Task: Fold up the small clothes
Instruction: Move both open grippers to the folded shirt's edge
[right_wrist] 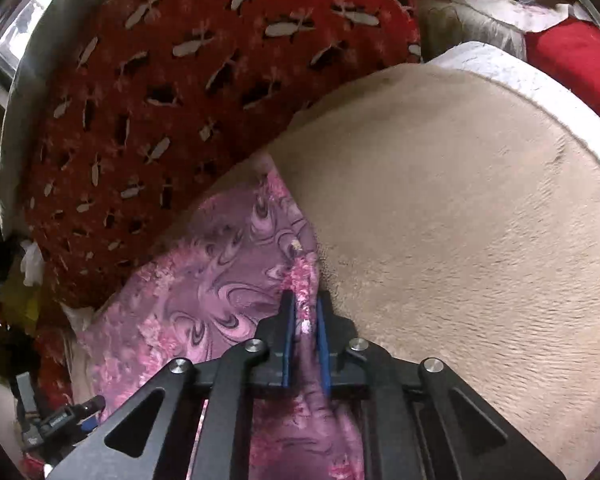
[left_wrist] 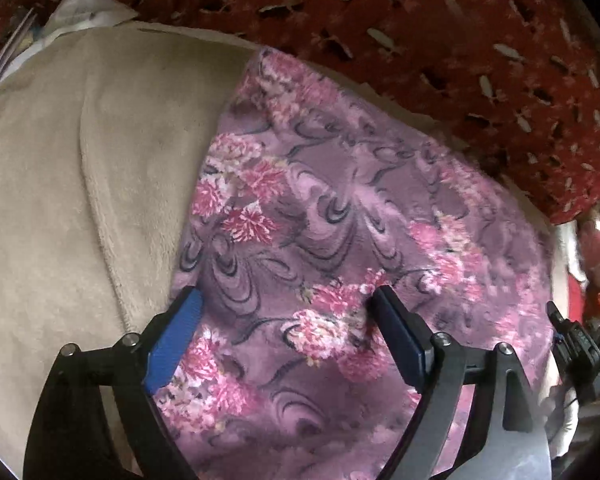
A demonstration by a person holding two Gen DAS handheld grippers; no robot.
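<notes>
A small purple cloth with pink flowers (left_wrist: 340, 220) lies spread on a beige fleece cover (left_wrist: 80, 180). My left gripper (left_wrist: 286, 296) hovers over the cloth's near part, open wide, with nothing pinched between its blue pads (left_wrist: 176, 340). In the right wrist view the same flowered cloth (right_wrist: 204, 272) runs along the left of the beige cover (right_wrist: 460, 240). My right gripper (right_wrist: 305, 300) is shut on a raised fold at the cloth's edge, and the fabric stands up between the two pads.
A red blanket with pale and dark cut-out shapes (left_wrist: 460, 40) (right_wrist: 180, 80) borders the far side of the cloth. White fabric (left_wrist: 84, 4) lies at the back corner. A red item (right_wrist: 572, 56) sits beyond a white edge (right_wrist: 500, 64).
</notes>
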